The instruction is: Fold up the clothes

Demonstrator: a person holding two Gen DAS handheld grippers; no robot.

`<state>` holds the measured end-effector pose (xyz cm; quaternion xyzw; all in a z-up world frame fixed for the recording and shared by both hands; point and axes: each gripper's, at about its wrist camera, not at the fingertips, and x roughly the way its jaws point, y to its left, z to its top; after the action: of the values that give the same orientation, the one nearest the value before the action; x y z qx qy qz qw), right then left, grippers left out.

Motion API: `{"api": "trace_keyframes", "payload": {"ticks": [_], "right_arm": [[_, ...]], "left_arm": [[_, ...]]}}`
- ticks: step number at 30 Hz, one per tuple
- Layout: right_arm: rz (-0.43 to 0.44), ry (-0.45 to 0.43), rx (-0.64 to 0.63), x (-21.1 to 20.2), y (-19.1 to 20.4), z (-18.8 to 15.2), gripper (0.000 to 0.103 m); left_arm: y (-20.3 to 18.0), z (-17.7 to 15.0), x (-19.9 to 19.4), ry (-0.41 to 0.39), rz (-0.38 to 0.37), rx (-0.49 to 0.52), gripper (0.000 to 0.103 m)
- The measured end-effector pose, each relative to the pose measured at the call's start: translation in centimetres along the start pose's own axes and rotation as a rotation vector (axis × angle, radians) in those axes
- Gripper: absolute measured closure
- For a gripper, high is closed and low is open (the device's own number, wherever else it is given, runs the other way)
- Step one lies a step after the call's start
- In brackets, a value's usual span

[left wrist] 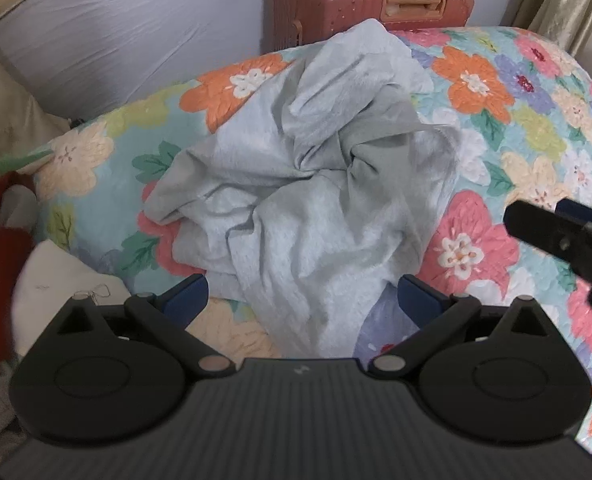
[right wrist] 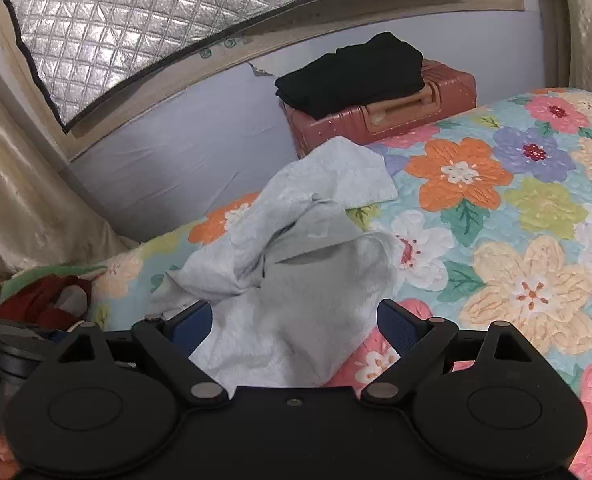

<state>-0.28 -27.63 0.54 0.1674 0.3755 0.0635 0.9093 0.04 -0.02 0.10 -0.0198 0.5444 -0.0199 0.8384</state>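
A pale blue-grey garment (left wrist: 296,184) lies crumpled in a heap on the floral quilt (left wrist: 495,128). My left gripper (left wrist: 301,292) is open at the heap's near edge, its blue pads on either side of a hanging fold without pinching it. From the right side of the left wrist view, the right gripper's black finger (left wrist: 551,232) reaches in. In the right wrist view the same garment (right wrist: 296,264) fills the middle, and my right gripper (right wrist: 296,320) stands open over its near part, the cloth lying loose between the pads.
A rust-coloured suitcase (right wrist: 395,108) stands beyond the bed with a folded black garment (right wrist: 351,72) on top. Red and green clothes (right wrist: 44,300) lie at the left bed edge. Curtains (right wrist: 28,200) hang at the left. The quilt (right wrist: 515,208) stretches bare to the right.
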Motion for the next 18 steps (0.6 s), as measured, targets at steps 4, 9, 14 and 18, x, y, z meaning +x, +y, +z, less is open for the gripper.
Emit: {"api": "trace_keyframes", "payload": {"ticks": [4,9,14,18], "right_arm": [[-0.003,0.007,0.012,0.1,0.5,0.2,0.011],[-0.006,0.016,0.027,0.2,1.0,0.5,0.010],[-0.023,0.020,-0.003,0.0,1.4,0.2,0.010],[-0.038,0.024,-0.015,0.1,1.4,-0.2,0.010]], "left_arm": [[-0.1,0.2,-0.2,-0.021,0.032,0.015,0.001],[-0.2,0.6,-0.5,-0.047,0.073,0.034,0.000],[0.8,0.6,-0.5,-0.069,0.048,0.001,0.000],[1.2,0.3,-0.3,-0.067,0.037,0.014,0.000]]}}
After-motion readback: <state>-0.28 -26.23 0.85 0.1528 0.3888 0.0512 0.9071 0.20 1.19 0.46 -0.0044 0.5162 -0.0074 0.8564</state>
